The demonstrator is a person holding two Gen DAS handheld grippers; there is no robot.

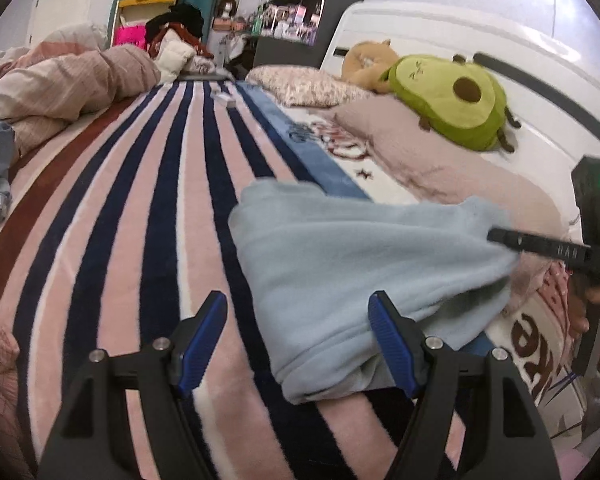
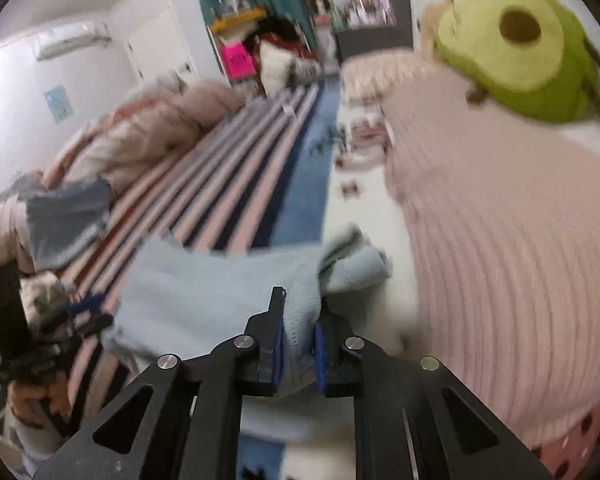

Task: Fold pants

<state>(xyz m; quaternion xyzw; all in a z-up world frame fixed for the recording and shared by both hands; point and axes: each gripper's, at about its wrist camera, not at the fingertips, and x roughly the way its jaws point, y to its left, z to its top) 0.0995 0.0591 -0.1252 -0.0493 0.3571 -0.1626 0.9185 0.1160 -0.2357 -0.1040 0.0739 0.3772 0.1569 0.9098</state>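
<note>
Striped bedding (image 1: 148,208) on a bed is seen under the light blue pants (image 1: 352,264), which are laid folded near its blue border. One edge of the pants is clamped between the narrow jaws of the right hand-held gripper (image 2: 298,344). The left hand-held gripper (image 1: 298,340) is spread wide, nothing being held, with 1 finger touching the pants. An avocado plush (image 1: 452,100) is placed on the pink pillow (image 1: 440,160) behind.

Soft, even indoor light, fairly bright, with only faint shadows. The left wrist view is mostly sharp. The right wrist view is smeared by motion blur, worst on the avocado plush (image 2: 512,44) and the far room. Both show fisheye bending and dark corners.
</note>
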